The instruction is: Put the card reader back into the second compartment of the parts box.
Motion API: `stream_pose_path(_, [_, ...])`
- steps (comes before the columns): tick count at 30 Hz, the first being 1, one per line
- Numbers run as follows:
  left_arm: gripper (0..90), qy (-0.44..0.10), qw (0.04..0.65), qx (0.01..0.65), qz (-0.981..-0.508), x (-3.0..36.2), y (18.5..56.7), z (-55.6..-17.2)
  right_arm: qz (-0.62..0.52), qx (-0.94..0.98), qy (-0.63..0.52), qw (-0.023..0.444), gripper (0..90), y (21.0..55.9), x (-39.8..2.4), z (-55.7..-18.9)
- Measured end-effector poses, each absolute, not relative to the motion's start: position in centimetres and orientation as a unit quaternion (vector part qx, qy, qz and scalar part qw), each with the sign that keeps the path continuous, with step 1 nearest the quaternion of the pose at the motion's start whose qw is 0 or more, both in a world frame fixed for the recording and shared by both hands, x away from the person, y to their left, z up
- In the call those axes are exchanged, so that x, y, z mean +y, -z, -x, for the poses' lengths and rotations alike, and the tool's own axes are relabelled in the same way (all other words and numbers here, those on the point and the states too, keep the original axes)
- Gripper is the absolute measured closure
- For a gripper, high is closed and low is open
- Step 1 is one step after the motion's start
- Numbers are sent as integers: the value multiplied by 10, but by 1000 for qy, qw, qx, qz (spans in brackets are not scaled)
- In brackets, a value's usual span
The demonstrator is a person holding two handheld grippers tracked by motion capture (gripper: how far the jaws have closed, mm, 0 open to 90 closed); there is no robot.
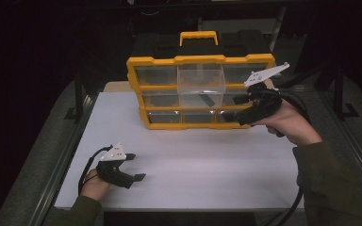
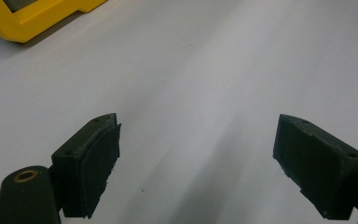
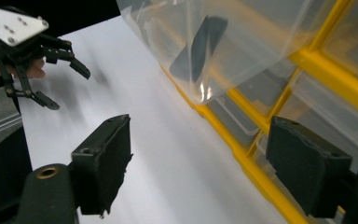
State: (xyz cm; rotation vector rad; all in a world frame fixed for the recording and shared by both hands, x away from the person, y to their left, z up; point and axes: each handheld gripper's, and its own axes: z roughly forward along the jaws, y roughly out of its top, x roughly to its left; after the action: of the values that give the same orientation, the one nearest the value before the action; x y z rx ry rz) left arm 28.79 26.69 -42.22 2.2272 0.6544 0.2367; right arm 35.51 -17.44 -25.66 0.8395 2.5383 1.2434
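The step in hand looks like work on the clear drawer [image 1: 201,84] that juts out from the middle of the yellow organiser [image 1: 136,87], top centre of the high view. A dark object [image 3: 200,44] lies inside the drawer. The right gripper [image 1: 239,107] hovers at the organiser's right end, jaws wide apart and holding nothing. In the right gripper view the drawer hangs in the upper middle, above and beyond the jaws, not between them. Next, I judge, that gripper must rise and swing towards the drawer's front. The left gripper [image 1: 135,166] rests low at the lower left on the white desk [image 1: 207,169], jaws spread, well apart from the organiser.
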Motion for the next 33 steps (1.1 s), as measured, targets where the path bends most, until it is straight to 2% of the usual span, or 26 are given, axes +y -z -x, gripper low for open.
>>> stream_pose_path(22, [144, -94, 394, 258, -877, 267, 422, -288, -300, 849, -420, 112, 119, 325, -162, -335])
stream_pose_path(29, [144, -95, 395, 258, -877, 267, 422, -287, -307, 846, -420, 115, 10, 345, -156, -328])
stream_pose_path(33, [144, -96, 393, 255, -878, 267, 421, -287, -308, 844, -425, 114, 1, 357, -153, -325])
